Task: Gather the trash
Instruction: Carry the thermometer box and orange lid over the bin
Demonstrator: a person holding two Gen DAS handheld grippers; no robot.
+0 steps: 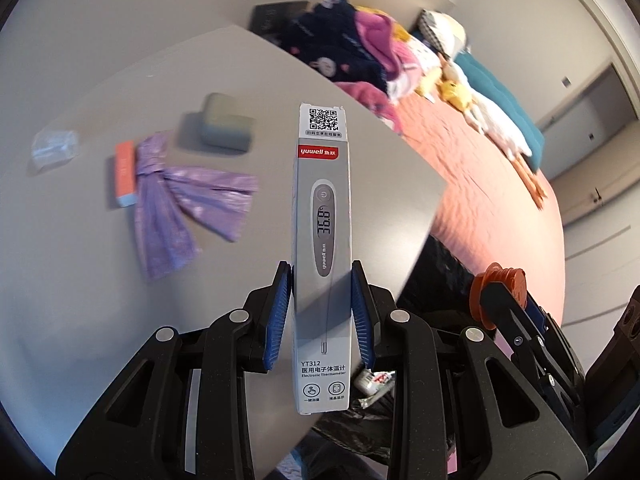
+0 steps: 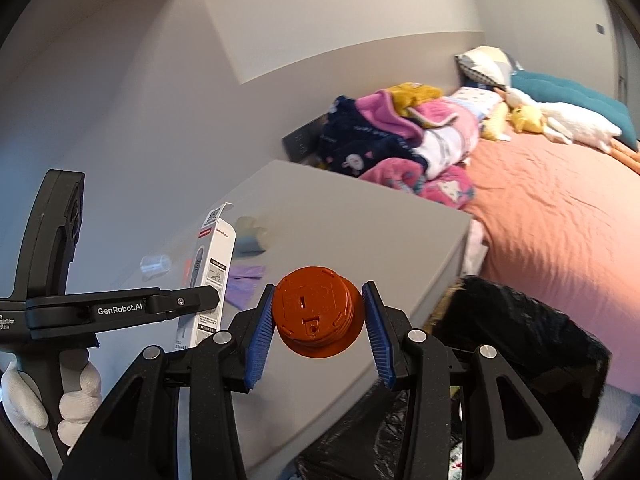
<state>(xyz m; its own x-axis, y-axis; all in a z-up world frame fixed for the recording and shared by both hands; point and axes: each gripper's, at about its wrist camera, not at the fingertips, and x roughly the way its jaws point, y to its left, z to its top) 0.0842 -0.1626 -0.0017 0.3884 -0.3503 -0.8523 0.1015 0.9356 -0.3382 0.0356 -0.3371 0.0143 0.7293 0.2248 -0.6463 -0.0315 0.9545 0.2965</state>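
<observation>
Left tongs [image 1: 320, 316] narrow, clamping thermometer box [image 1: 323, 216]; right tongs [image 2: 319, 330] gripping orange cap [image 2: 316, 316].

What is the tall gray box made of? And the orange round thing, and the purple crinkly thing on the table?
The thermometer box looks like thin printed cardboard with a slightly glossy finish: sharp folded edges and a tuck flap on top. The orange lid seems to be hard matte plastic, with molded ridges and tabs. The purple bag is probably thin plastic film, since it crinkles and shines softly.
</observation>
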